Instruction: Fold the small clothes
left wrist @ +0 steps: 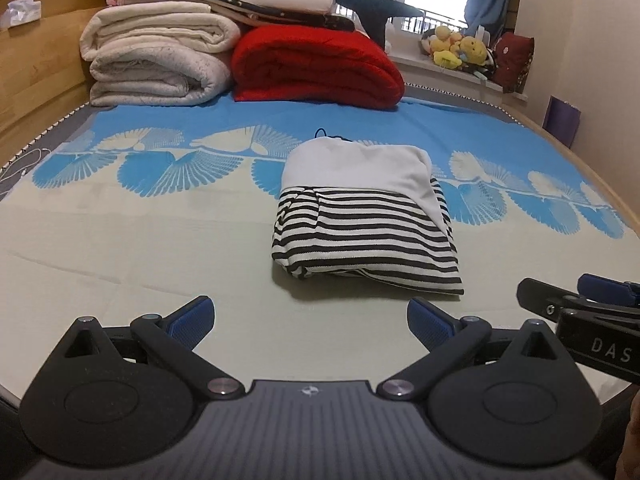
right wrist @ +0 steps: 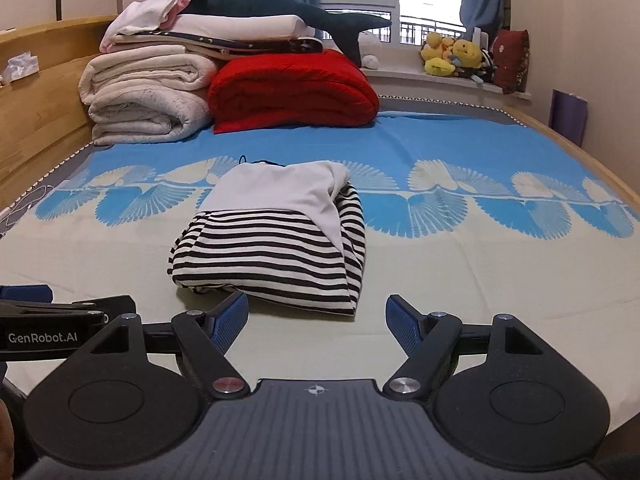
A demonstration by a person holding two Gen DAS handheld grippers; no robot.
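So the folded striped top [left wrist: 366, 224] sits just ahead of both wide-open grippers, right gripper [right wrist: 316, 320] nearer than left gripper [left wrist: 310, 322]

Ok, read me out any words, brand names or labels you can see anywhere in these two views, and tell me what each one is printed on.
"DAS", cut off by the picture's edge: on the body of the right hand-held gripper, seen in the left wrist view.
"GenRobot.AI": on the body of the left hand-held gripper, seen in the right wrist view.
No readable text shows on the striped garment, the bedding or the plush toys.
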